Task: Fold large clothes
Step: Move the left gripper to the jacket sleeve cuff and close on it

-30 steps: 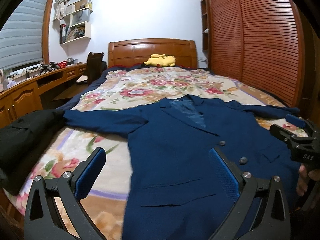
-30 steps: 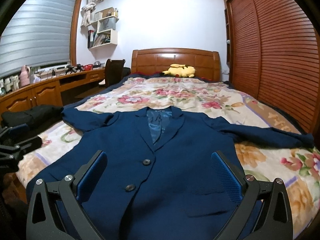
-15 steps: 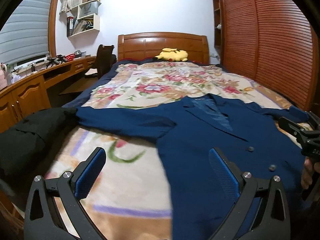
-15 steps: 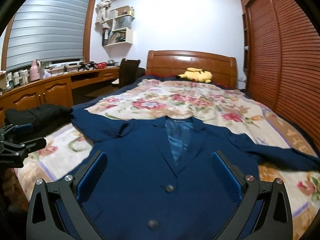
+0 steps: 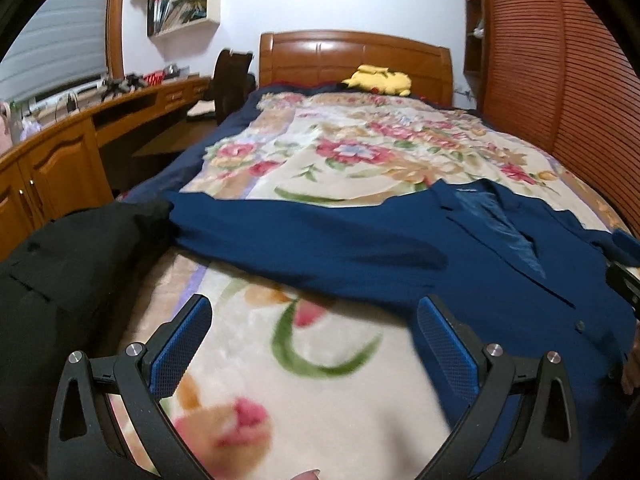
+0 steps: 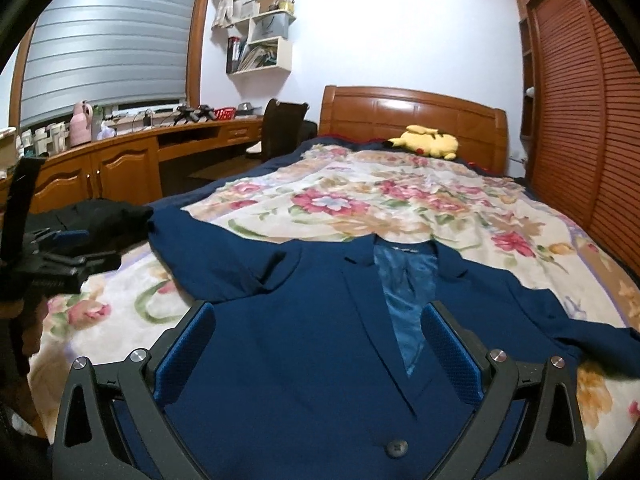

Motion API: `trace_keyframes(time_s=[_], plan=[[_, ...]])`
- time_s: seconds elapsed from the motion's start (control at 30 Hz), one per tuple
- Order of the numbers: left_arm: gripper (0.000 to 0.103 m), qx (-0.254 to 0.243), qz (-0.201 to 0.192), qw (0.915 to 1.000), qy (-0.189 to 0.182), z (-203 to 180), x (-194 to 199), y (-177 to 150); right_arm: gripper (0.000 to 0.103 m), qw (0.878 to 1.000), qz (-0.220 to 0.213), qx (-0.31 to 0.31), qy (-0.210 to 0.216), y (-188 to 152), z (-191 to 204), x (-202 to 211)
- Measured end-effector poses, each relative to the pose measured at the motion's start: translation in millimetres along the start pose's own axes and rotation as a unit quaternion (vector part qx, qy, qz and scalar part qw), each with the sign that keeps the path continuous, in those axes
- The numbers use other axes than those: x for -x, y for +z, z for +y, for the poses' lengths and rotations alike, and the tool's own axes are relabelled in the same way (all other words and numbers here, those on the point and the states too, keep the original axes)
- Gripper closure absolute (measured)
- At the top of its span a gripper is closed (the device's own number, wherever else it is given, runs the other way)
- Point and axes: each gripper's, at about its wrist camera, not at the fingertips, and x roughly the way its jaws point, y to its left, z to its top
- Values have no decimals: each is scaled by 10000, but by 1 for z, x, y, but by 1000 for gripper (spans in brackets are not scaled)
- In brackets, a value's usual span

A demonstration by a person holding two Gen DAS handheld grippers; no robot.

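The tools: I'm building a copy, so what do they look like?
Both alike: the left tool and right tool have black skeletal arms with triangular cut-outs, silver pivot bolts and two fingers faced with blue textured pads. No cables or sleeves show.

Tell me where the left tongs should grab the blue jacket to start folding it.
Probably the cuff end of the sleeve that lies stretched out flat toward the black clothes. The open left tongs hover over bare blanket just short of it, so come in low from the near side, pinch the sleeve's loose edge, and carry it across the blue jacket.
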Motion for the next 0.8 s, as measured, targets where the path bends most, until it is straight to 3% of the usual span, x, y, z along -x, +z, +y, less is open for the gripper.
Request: trace_keyframes(time_s=[0.23, 0.53, 0.6, 0.67, 0.8], plan=[[0, -24, 377, 9992, 157, 23, -48, 22, 1, 9997, 99, -154, 130, 14, -15, -26], [0, 211, 684, 9974, 69, 39, -95, 45, 1, 9988, 369, -195, 243, 14, -11, -47], [6, 367, 861, 9956, 53, 46, -109, 48, 1, 9986, 402, -209, 264, 16, -10, -46], [18, 543, 997, 9935, 29, 53, -121, 50, 1, 9984, 444, -199, 282, 16, -9, -47], [22, 995, 1307, 9863, 152, 73, -143, 44, 1, 9980, 524, -180, 302, 16, -8, -51]])
